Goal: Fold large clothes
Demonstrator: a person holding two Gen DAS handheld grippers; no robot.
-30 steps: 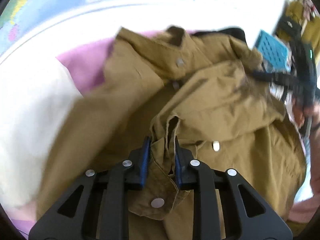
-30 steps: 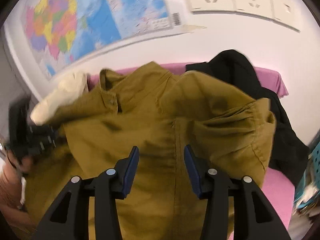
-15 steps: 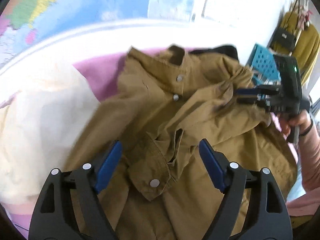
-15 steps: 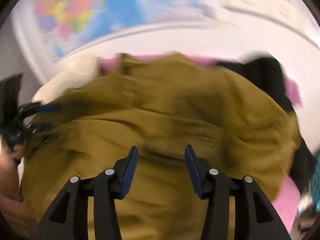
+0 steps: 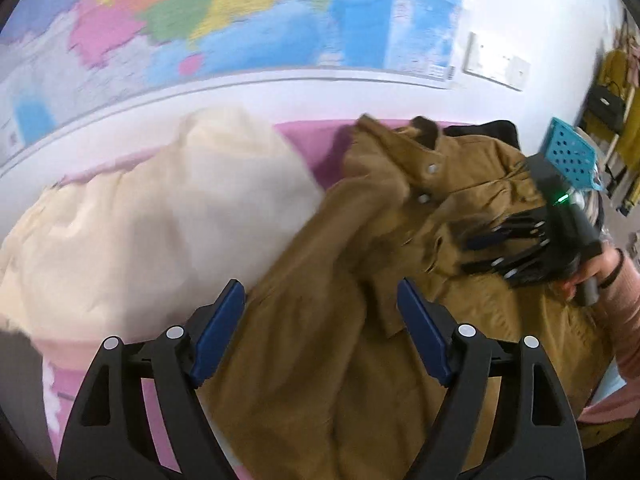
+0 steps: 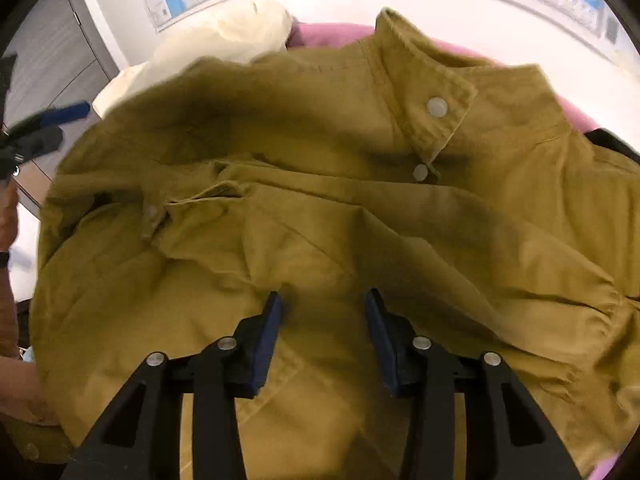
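Observation:
A mustard-brown jacket (image 5: 460,320) with metal snaps lies crumpled on a pink-covered surface (image 5: 320,140). Its collar (image 6: 424,92) points toward the wall. My left gripper (image 5: 320,292) stands wide open above the jacket's left sleeve, with nothing pinched. In the right wrist view the jacket (image 6: 320,200) fills the frame. My right gripper (image 6: 324,300) hovers just over the chest fabric. Its jaws are closing, and no cloth shows pressed between the pads. The right gripper (image 5: 516,248) also shows at the right of the left wrist view, held by a hand (image 5: 600,268).
A cream garment (image 5: 160,220) is heaped to the left of the jacket. A black garment (image 5: 488,132) lies behind the collar. A blue perforated basket (image 5: 572,156) sits at far right. A coloured map (image 5: 200,20) hangs on the white wall behind.
My left gripper let go of the jacket cuff, opened wide and drew back to the left. The right gripper swept across the jacket to a spot below the collar.

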